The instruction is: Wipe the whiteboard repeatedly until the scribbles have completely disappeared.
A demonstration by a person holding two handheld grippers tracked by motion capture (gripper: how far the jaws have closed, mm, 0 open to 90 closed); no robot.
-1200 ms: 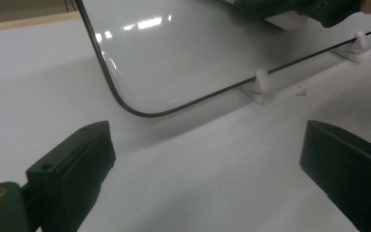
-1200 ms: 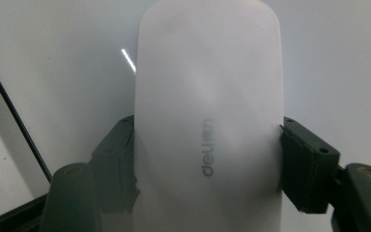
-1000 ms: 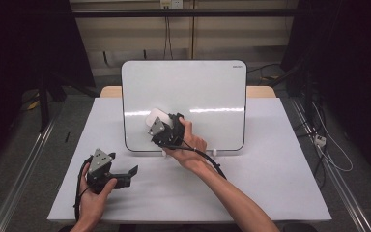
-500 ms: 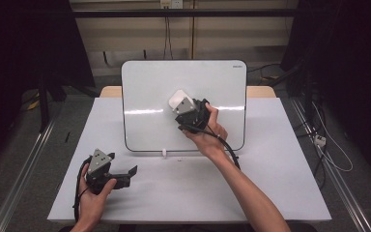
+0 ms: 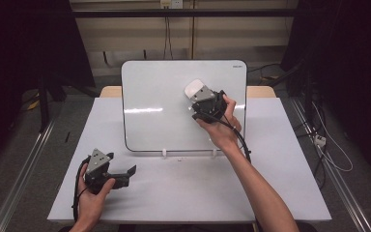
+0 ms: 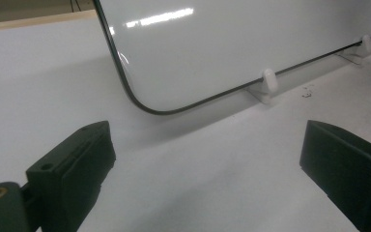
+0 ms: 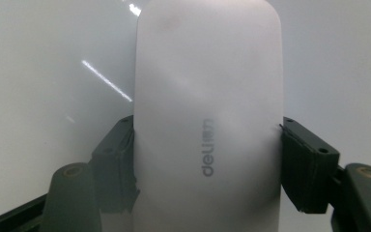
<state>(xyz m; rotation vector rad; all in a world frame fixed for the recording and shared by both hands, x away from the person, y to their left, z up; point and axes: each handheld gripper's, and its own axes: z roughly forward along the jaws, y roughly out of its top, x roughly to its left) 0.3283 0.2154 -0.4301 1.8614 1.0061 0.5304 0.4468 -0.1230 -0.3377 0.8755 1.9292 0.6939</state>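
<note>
A white eraser (image 5: 193, 89) marked "deli" (image 7: 207, 72) is clamped between the jaws of my right gripper (image 5: 197, 95), which is shut on its sides (image 7: 207, 164). The eraser is held against the upper right part of the upright whiteboard (image 5: 159, 111), whose face looks clean. My left gripper (image 5: 125, 176) rests low on the white table (image 5: 183, 188) at the front left, in front of the board's lower left corner (image 6: 140, 104). Its jaws stand wide open (image 6: 207, 169) with nothing between them.
The whiteboard stands near the table's back edge on small white feet (image 5: 164, 153), (image 6: 269, 79). Cables trail from both grippers. Dark floor, metal rails (image 5: 24, 159) and loose cables (image 5: 323, 145) surround the table.
My right gripper has carried the eraser rightward and upward across the board, from its lower middle to its upper right. The left gripper has stayed put.
</note>
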